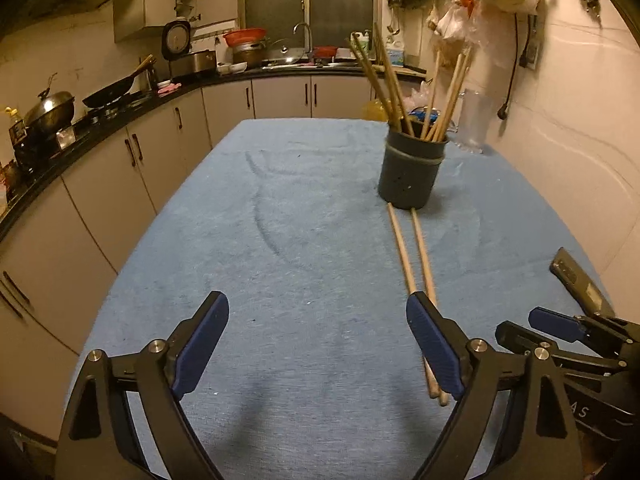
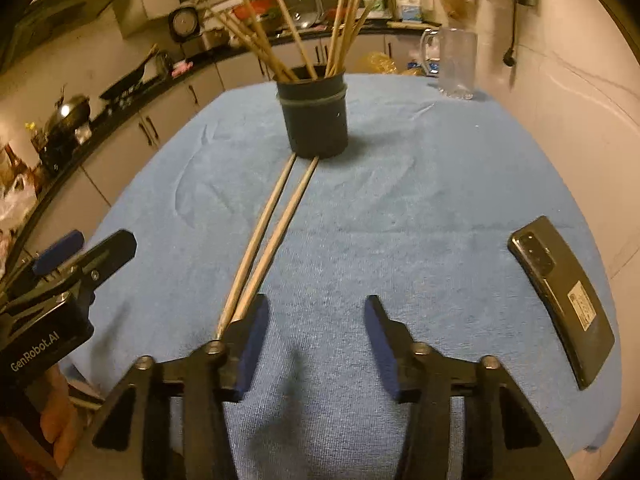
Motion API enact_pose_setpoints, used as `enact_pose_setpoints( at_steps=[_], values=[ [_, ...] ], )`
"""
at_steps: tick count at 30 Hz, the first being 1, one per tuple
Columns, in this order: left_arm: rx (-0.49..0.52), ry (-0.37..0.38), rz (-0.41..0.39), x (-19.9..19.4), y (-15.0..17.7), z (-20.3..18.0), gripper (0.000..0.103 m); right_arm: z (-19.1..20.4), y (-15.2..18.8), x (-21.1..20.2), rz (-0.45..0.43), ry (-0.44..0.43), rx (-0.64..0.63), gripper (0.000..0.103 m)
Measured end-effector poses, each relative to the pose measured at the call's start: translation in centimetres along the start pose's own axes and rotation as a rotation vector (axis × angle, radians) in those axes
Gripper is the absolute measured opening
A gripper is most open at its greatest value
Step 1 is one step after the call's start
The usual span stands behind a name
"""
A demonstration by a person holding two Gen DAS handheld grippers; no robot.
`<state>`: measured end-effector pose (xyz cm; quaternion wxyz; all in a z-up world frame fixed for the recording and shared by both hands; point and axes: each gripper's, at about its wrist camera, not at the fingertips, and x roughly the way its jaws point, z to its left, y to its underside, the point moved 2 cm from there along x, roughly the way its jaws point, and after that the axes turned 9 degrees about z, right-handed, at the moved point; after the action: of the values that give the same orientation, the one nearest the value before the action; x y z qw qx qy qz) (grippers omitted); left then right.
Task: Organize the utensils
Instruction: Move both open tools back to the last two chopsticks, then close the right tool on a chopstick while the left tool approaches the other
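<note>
A dark holder (image 2: 316, 116) at twelve o'clock holds upright chopsticks (image 2: 296, 40). Two loose chopsticks (image 2: 272, 224) lie on the blue cloth (image 2: 400, 208), touching its base. A phone (image 2: 560, 300) lies at three o'clock. The left gripper (image 1: 318, 316) gapes wide and the right gripper (image 2: 316, 320) stands half-open, both empty.

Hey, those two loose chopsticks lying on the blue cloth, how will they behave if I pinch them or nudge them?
The two chopsticks look thin, straight and wooden, so probably stiff and light. They appear round, so a sideways nudge might roll them, though the blue cloth should slow that. Lying close together, one may slip away if the pinch catches both.
</note>
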<state>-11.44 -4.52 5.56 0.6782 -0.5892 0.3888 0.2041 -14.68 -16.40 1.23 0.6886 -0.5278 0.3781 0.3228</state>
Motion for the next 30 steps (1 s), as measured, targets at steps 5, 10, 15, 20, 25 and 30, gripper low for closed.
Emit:
enact_pose_setpoints(
  at_steps=[5,10,15,20,25,30],
  values=[
    [-0.099,-0.022,0.005,0.4,0.3,1.6,0.089,0.0,-0.2,1.1,0.024,0.012,-0.003,0.049],
    [-0.074,-0.049,-0.008,0.5,0.6,1.6,0.089,-0.2,-0.9,2.1,0.046,0.034,0.012,0.04],
    [-0.019,-0.025,0.028,1.6,0.5,1.5,0.089,-0.1,-2.2,2.1,0.025,0.036,0.001,0.039],
    [-0.074,-0.017,0.11,3.2,-0.2,3.5,0.089,-1.1,-6.3,3.1,0.128,-0.136,0.107,0.039],
    [-0.073,-0.056,0.122,3.6,-0.6,4.8,0.09,-0.9,-9.9,5.3,0.169,-0.141,0.127,0.034],
    [-0.073,-0.049,0.134,3.9,-0.7,5.7,0.089,-1.0,-12.0,8.4,0.242,-0.116,0.175,0.025]
  ],
)
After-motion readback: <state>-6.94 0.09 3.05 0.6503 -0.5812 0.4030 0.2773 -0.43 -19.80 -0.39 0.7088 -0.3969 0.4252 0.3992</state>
